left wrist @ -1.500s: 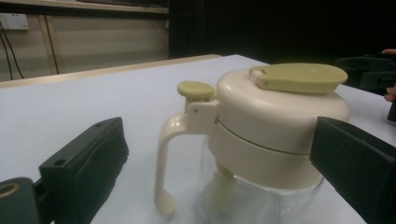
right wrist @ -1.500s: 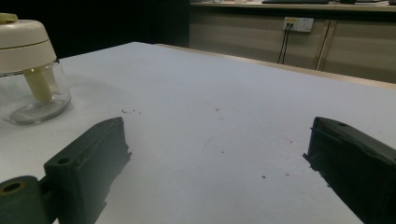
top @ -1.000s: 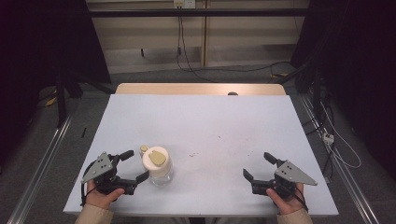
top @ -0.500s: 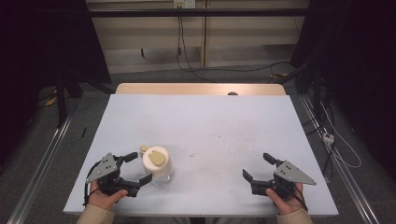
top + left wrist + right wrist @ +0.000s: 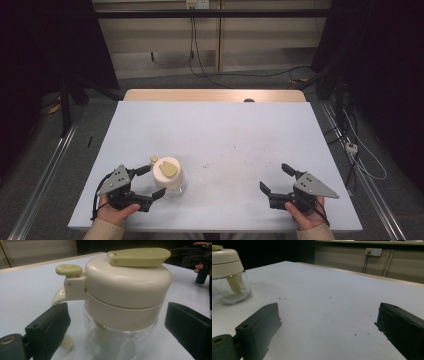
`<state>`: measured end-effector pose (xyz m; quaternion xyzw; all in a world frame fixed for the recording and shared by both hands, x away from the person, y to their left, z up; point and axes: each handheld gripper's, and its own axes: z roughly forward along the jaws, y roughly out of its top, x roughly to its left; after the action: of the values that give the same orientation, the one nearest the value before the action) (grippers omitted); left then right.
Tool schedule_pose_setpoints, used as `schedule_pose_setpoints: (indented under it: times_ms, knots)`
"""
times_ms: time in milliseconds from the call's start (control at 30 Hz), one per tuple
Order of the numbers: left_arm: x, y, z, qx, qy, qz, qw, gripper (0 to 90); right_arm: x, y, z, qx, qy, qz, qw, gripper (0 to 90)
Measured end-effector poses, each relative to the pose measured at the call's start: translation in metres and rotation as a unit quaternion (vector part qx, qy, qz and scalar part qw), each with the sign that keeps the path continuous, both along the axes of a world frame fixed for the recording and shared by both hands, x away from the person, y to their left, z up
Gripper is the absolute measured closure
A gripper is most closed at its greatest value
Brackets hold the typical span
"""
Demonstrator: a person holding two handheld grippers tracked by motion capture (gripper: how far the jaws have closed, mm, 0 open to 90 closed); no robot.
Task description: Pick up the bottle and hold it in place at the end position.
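White table (image 5: 225, 135) spanning the middle of the high view, bare apart from a few dark specks near its centre. Glass jar (image 5: 170, 182) standing upright at lower left of that view, near the front edge; clear round body, cream domed lid (image 5: 125, 282) with a flat olive flap on top and a hinged handle with a small olive button (image 5: 69, 270) at upper left of the left gripper view. Left gripper (image 5: 150, 182) at lower left of the high view, jaws wide apart and set either side of the jar's glass body, no contact visible. Right gripper (image 5: 277, 179) at lower right, jaws likewise apart and holding nothing, well apart from the jar. Handling judgement: rigid, moderately heavy for its size, glass smooth, slippery and breakable; lid plastic, possibly loose on the rim. Preferred hold: across the glass body just below the lid band, squeezed gently, kept upright; handle and flap best avoided as hinged parts.
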<state>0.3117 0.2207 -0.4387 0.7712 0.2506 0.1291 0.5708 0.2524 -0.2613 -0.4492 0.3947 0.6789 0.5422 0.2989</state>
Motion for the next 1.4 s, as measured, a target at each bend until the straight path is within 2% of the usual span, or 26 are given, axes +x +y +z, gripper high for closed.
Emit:
schedule_pose_setpoints:
  times_ms: [233,367,500,567,633,733,933,1400]
  knots:
    - [0.000,-0.005,-0.002,0.011,0.001,0.005,0.9999,4.9,0.001,0.001,0.000,0.001,0.000,0.003,1.0000,4.1]
    - [0.001,-0.009,-0.003,0.003,0.012,0.012,0.9999,4.1,0.001,0.001,-0.001,0.000,0.001,0.004,1.0000,4.1]
    - [0.002,-0.015,-0.005,0.017,0.013,0.012,0.9997,4.0,0.001,0.001,0.000,0.002,0.000,0.003,1.0000,4.2]
    - [0.002,-0.019,-0.006,0.015,0.015,0.013,0.9997,3.7,0.001,0.001,0.000,0.002,0.000,0.003,1.0000,4.2]
    - [0.003,-0.023,-0.006,0.019,0.012,0.016,0.9996,3.8,0.001,0.001,0.000,0.002,0.000,0.003,1.0000,4.2]
    - [0.004,-0.030,-0.007,0.014,0.019,0.030,0.9993,3.9,0.001,0.001,0.000,0.003,0.000,0.003,1.0000,4.2]
    - [0.008,-0.044,-0.009,0.027,0.012,0.041,0.9987,3.0,0.001,0.000,0.001,0.002,-0.002,0.001,1.0000,4.6]
    - [0.010,-0.055,-0.011,0.028,-0.002,0.062,0.9977,3.7,0.001,-0.001,0.001,0.005,-0.006,0.001,1.0000,4.8]
